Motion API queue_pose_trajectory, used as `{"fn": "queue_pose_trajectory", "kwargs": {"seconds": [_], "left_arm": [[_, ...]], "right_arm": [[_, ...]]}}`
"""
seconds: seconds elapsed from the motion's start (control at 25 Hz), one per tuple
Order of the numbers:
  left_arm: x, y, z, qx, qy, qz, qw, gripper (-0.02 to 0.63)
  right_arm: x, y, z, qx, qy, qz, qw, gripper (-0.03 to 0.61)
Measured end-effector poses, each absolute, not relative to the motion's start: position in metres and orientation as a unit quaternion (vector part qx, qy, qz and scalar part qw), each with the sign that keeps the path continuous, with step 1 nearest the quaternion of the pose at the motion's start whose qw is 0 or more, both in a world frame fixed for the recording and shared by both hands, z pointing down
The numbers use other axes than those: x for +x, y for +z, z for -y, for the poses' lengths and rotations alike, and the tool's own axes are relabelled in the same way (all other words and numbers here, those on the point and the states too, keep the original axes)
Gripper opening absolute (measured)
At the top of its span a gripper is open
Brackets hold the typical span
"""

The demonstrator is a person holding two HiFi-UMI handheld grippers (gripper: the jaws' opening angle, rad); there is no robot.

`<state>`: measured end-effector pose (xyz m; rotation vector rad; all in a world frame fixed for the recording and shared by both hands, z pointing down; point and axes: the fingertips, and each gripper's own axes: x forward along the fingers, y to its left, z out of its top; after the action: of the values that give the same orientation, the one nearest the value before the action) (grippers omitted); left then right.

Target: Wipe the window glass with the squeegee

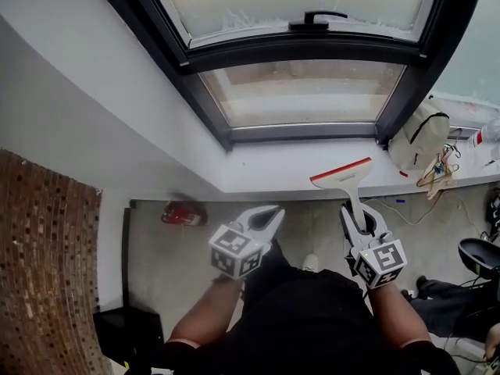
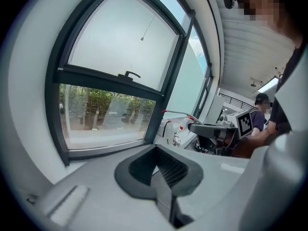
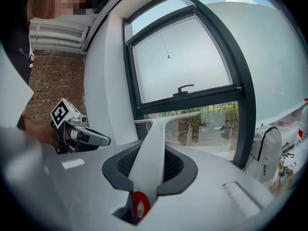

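Right gripper (image 1: 361,217) clamps the white, red-edged plastic squeegee (image 1: 344,174) by its handle, blade crosswise, clear lower window glass (image 1: 305,92) just beyond; left gripper (image 1: 262,219) closed, empty.

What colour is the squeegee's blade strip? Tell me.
Red, on a white squeegee; head view shows it best.

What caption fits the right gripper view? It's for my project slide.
Right gripper clamps a white squeegee by its handle, blade aimed at the dark-framed window's lower pane.
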<state>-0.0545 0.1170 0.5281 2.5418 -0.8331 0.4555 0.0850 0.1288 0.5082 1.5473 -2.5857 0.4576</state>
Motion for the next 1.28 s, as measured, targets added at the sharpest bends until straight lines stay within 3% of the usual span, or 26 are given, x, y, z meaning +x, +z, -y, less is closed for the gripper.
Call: {"fn": "queue_pose_trajectory", "kwargs": {"seconds": [0.6,0.88,1.28], "left_arm": [[-0.105,0.491,-0.193,0.927,0.152,0.281,0.196,0.000],[-0.144,0.519,-0.241,0.931,0.157,0.253,0.210,0.000],[-0.159,0.503,-0.268,0.930,0.145,0.270,0.205,0.000]], "right_arm": [[0.026,0.500,-0.229,0.520,0.155,0.839,0.048,0.078],[-0.018,0.500,-0.285,0.540,0.145,0.827,0.060,0.078],[-0.028,0.494,-0.310,0.532,0.135,0.833,0.067,0.077]]}}
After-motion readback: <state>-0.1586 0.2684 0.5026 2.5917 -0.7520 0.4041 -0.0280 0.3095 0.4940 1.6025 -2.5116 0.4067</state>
